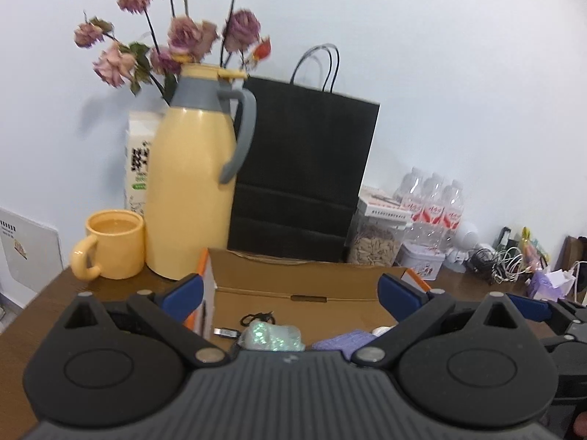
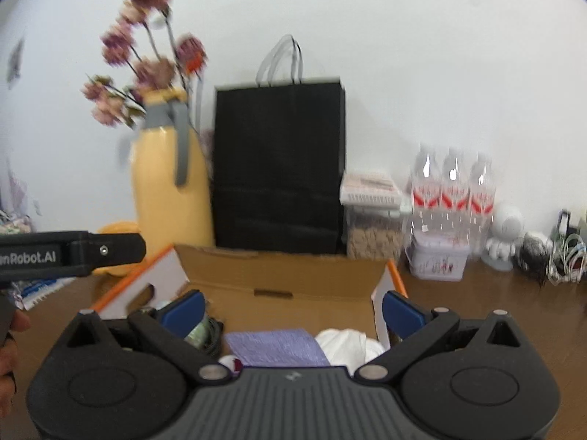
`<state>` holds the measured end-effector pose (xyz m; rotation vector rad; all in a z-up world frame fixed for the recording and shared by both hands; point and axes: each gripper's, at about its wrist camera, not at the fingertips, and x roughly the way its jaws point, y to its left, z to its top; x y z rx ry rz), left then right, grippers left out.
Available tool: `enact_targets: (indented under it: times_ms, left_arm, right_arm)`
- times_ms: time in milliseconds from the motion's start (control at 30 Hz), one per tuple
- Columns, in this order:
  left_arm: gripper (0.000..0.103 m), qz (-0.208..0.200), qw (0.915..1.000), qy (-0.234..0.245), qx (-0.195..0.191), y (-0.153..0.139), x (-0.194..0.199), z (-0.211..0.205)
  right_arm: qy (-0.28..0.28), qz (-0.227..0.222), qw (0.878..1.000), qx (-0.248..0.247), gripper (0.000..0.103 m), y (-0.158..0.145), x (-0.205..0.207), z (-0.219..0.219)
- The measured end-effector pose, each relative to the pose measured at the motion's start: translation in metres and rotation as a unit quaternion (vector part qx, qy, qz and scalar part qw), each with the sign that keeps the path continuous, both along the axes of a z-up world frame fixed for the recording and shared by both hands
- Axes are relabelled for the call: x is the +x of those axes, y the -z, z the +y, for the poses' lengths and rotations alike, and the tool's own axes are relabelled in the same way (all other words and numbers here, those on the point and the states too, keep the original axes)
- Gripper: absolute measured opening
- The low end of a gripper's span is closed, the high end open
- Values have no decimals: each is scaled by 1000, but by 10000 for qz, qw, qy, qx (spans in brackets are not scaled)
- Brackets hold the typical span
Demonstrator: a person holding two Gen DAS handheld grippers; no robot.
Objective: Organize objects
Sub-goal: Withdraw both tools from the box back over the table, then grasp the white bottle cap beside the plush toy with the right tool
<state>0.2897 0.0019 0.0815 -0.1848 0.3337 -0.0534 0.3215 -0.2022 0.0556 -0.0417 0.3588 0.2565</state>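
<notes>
several small things are already gathered in the open cardboard box (image 2: 286, 275) on the counter (image 2: 477, 300): a purple cloth (image 2: 275, 346), a white bundle (image 2: 345, 341), a cable (image 1: 256, 318). both the left gripper (image 1: 291, 291) and right gripper (image 2: 293, 310) are seen with fingers spread wide, nothing held. whether more is left to be packed cannot be told

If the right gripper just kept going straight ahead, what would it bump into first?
Probably the cardboard box's far wall, above the purple cloth lying inside; the right gripper is open and empty. Depth is hard to judge.
</notes>
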Motion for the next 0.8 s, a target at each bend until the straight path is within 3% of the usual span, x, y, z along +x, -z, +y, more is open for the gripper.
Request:
enact_targets:
  times_ms: [267, 533, 667, 800]
  left_arm:
    - [103, -60, 9995, -173, 241, 2, -67, 30]
    - [103, 487, 9972, -261, 509, 36, -112, 58]
    - [103, 826, 9952, -346, 406, 57, -128, 76]
    - [103, 1021, 9937, -355, 311, 70, -142, 84]
  right_arm:
    - [-182, -198, 9994, -219, 103, -2, -67, -19]
    - [-100, 405, 9978, -510, 103, 32, -118, -44]
    - [-7, 810, 9945, -666, 103, 55, -136, -59]
    - [218, 1111, 9914, -656, 91, 74, -139, -79]
